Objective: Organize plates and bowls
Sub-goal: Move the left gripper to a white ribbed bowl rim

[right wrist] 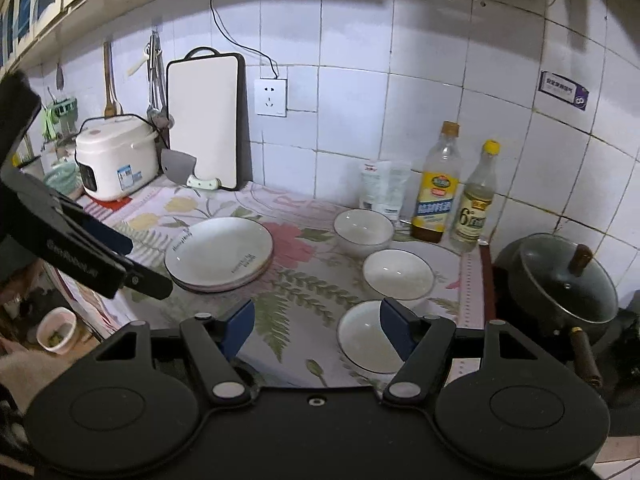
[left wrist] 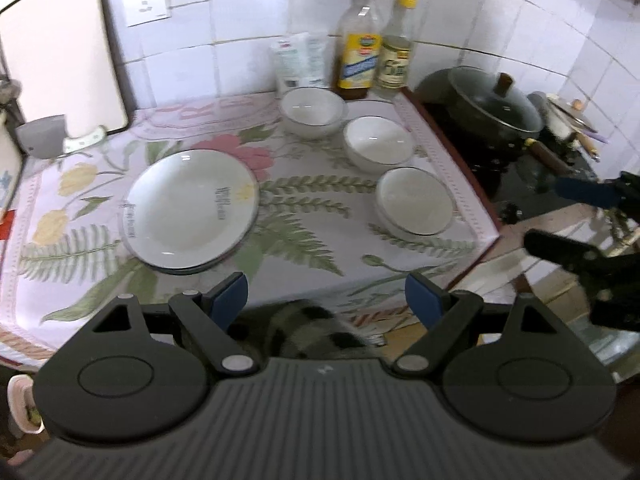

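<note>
The left gripper (left wrist: 326,300) has its blue-padded fingers (left wrist: 230,298) spread wide with nothing between them, held at the near edge of the worktop (left wrist: 304,200), which is covered by a flowered cloth. The right gripper (right wrist: 318,330) is likewise spread and empty, and its right finger (right wrist: 394,330) overlaps the nearest bowl (right wrist: 366,336) in the right wrist view; whether it touches the bowl cannot be told. Just ahead of the left gripper lies a stack of plates (left wrist: 190,210), white with a dark rim. To the right of the stack three white bowls run in a line from near to far: the nearest, a middle bowl (left wrist: 378,144) and a far bowl (left wrist: 312,110). Behind the far bowl two bottles (left wrist: 360,44) stand by the tiled wall. A lidded pot (left wrist: 486,106) sits on the stove, right of the worktop. A cutting board (right wrist: 204,120) leans against the wall beside a rice cooker (right wrist: 116,156).
</note>
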